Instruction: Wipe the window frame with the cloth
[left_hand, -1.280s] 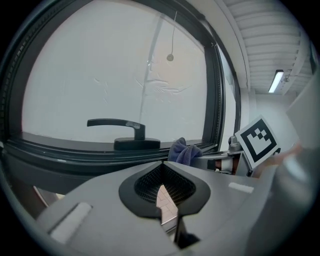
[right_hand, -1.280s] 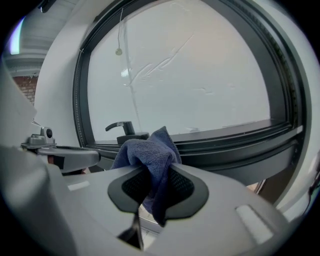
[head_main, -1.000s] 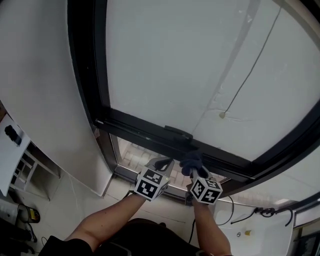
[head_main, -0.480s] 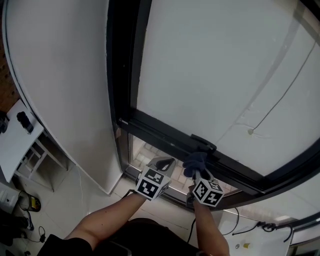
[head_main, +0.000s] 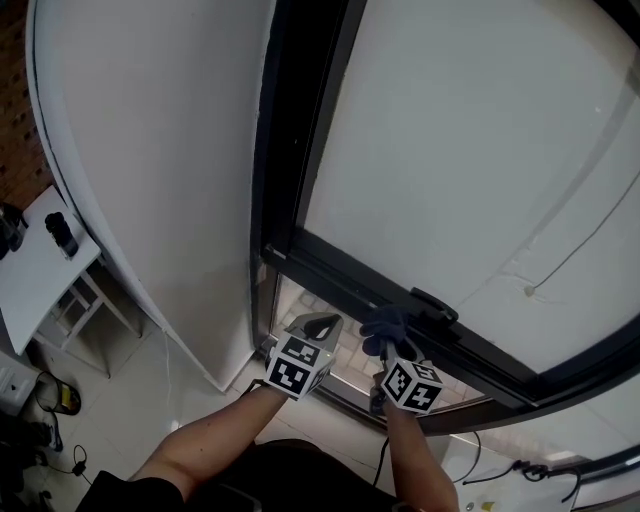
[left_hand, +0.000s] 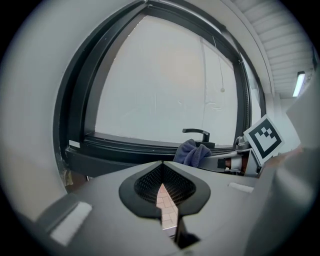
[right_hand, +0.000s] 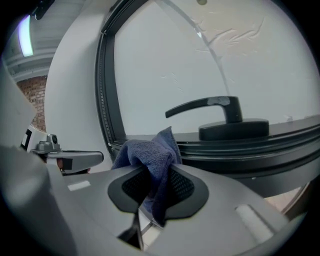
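Cloth (right_hand: 145, 152) pinched in right gripper (right_hand: 150, 175) fingers (beside handle (right_hand: 215, 107) on window frame (head_main: 322, 275)), left gripper (left_hand: 161, 172) fingers pressed together

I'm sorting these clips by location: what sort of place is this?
Indoors, probably a room in a home or workshop, beside a large window: a dark window frame with a lever handle, a pale tiled floor, and a white table at left.
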